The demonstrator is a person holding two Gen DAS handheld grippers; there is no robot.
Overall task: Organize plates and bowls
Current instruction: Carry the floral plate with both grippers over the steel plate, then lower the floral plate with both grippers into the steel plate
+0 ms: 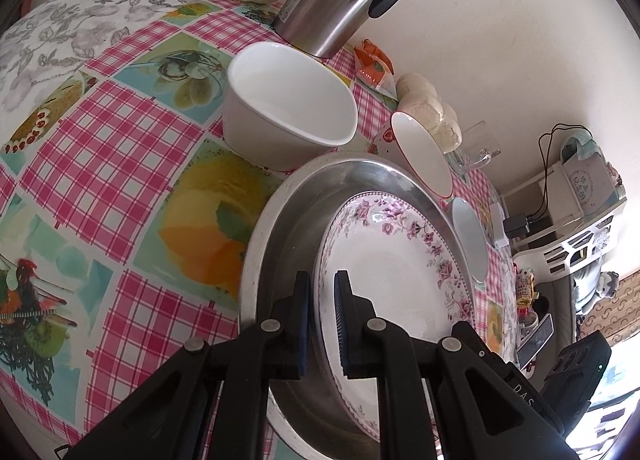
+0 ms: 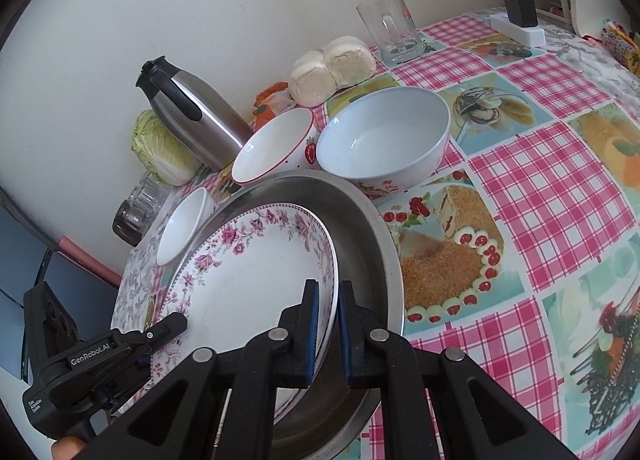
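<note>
Both claws pinch the floral plate's rim.

right gripper: black, blue pads, clamped on the near right rim of the plate
plate: white with pink flowers, lying in the pan
pan: steel, round, on the tablecloth
left gripper: lower left, tip over the plate's left rim; jaws hidden
large bowl: white, upright, touching the pan's far rim
strawberry bowl: red rim, tilted, between the large bowl and the flask
small bowl: white, tilted, just left of the pan
flask: steel, black handle, against the wall
cabbage: left of the flask
buns: bagged, behind the bowls
mug: clear glass, far side, near the buns
</note>
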